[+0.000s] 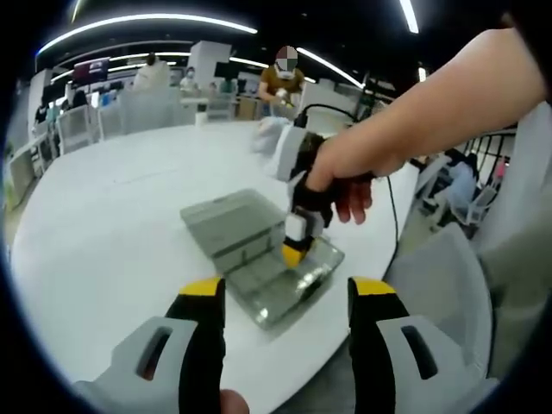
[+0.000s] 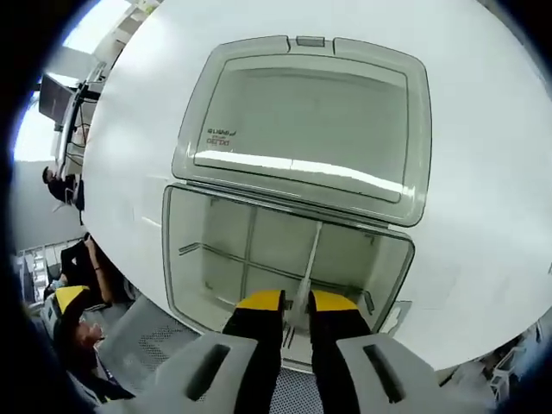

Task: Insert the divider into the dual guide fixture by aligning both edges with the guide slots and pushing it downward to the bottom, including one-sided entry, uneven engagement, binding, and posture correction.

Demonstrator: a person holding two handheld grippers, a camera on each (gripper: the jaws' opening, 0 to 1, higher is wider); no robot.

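Right gripper (image 2: pixel 296 312) pinches the thin divider (image 2: pixel 308 259), which runs toward twelve o'clock inside the clear box (image 2: pixel 181 259), its lid (image 2: pixel 302 129) open beyond. Left gripper (image 1: pixel 286 297) hangs released above the white table (image 1: pixel 103 224).

The right gripper (image 2: pixel 296 312) grips the near edge of a thin translucent divider (image 2: pixel 310 259) between its 2 yellow-tipped jaws, the divider standing inside the clear box (image 2: pixel 177 259), whose hinged lid (image 2: pixel 302 129) lies open on the white table (image 2: pixel 483 172).
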